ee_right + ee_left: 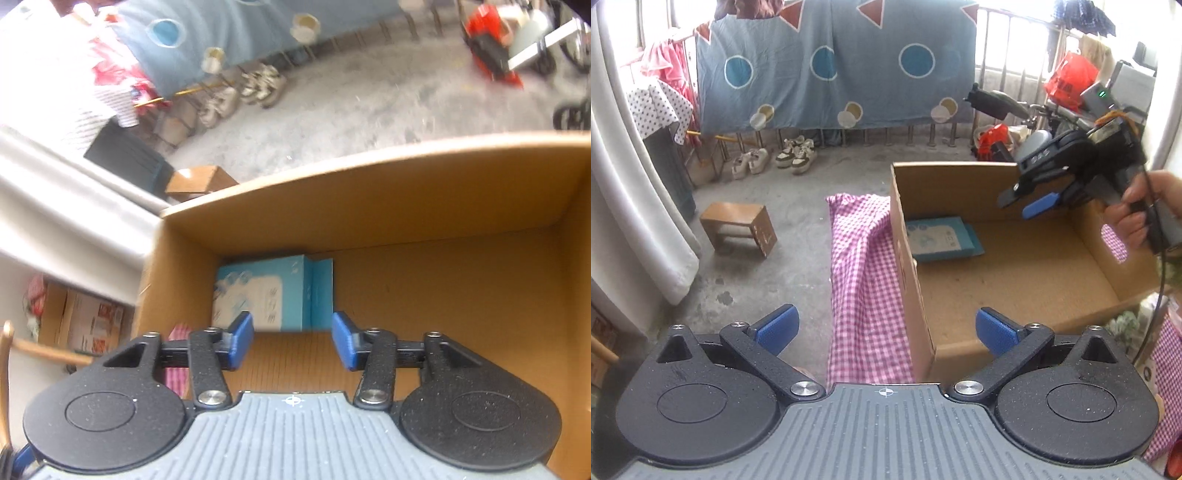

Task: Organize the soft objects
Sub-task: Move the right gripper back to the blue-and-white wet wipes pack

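Observation:
An open cardboard box [1027, 266] stands on a table covered with pink checked cloth [864, 280]. A light blue soft pack [938, 238] lies flat in the box's far left corner; it also shows in the right wrist view [266, 295]. My left gripper [886, 328] is open and empty, above the box's near left edge. My right gripper [291, 339] is open and empty, held over the box and pointing down at the pack; it also shows in the left wrist view [1030, 201], above the box's far right.
A small wooden stool [738, 229] stands on the concrete floor to the left. Shoes [775, 158] sit by a railing draped with a blue sheet [831, 66]. A white curtain [639, 206] hangs at the left. A bicycle and red bags [1067, 77] are at the back right.

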